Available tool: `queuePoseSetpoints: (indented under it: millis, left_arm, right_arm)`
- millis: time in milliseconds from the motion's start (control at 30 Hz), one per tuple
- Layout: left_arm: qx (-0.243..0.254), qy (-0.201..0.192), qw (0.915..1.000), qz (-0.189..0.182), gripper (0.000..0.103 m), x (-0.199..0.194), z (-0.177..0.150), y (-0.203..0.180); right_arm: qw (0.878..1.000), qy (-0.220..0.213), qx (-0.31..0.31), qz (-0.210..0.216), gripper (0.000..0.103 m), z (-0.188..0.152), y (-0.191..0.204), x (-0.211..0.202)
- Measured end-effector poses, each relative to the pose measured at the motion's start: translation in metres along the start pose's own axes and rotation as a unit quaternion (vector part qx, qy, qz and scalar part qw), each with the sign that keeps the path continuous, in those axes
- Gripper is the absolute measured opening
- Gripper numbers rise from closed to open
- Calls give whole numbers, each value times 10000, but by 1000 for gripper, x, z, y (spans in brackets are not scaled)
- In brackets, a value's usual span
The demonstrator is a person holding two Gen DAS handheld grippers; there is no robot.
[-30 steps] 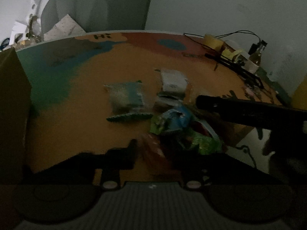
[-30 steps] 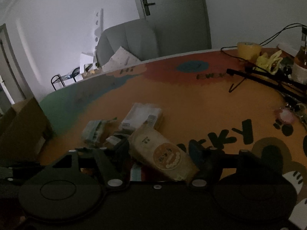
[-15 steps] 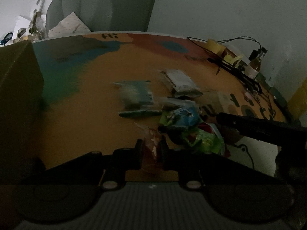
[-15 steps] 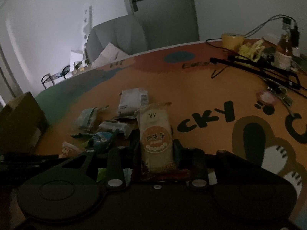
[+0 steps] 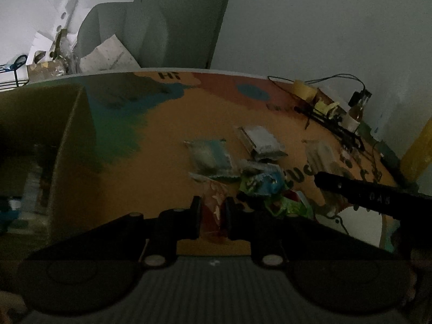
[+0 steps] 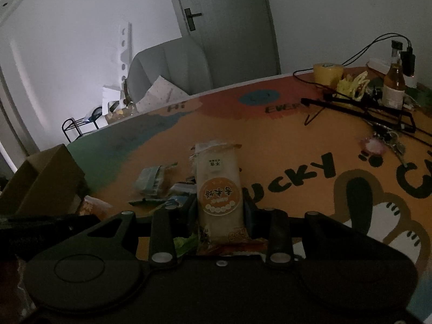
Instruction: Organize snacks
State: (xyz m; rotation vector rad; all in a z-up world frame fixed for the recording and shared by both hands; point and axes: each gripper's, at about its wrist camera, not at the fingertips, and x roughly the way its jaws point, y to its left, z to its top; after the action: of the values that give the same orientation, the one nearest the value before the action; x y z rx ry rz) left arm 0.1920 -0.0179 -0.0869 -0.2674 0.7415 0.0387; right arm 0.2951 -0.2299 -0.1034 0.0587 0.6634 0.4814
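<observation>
My left gripper (image 5: pixel 212 205) is shut on a small red snack packet (image 5: pixel 213 210) and holds it above the table, right of an open cardboard box (image 5: pixel 40 145). My right gripper (image 6: pixel 218 210) is shut on a pale rice-cracker packet with an orange round label (image 6: pixel 218 189), held upright above the table. Loose snacks lie on the orange table mat: a blue-green packet (image 5: pixel 210 156), a white packet (image 5: pixel 262 140), a green-blue packet (image 5: pixel 259 183). The box also shows in the right wrist view (image 6: pixel 46 181).
Cables, a yellow tape roll (image 6: pixel 328 74), a bottle (image 6: pixel 394 83) and a black frame (image 6: pixel 364 108) crowd the table's far right. A grey chair (image 6: pixel 167 67) stands behind the table. The right gripper's finger (image 5: pixel 364 194) shows at the left wrist view's right.
Both grippers closed on their packets and lifted them off the pile. The left one moved toward the cardboard box, which now fills more of its view.
</observation>
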Motion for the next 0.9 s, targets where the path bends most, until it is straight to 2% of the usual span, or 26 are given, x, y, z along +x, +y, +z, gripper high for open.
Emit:
queuePoseSetpoints:
  millis: [467,733,900]
  left_arm:
    - [-77,-374,9993,-34,17,-39,2,11]
    - [-67,-721,9974,45,17,-74,14,20]
    - [-143,-923,9955,142,17,-94,19,30]
  right_arm:
    - [9998,-168,-91,-61,33,1,22,-25]
    - [9990,-386,-214,36,33,10,38,-43]
    - [9977,-518,-375,238,33,12,50,-53]
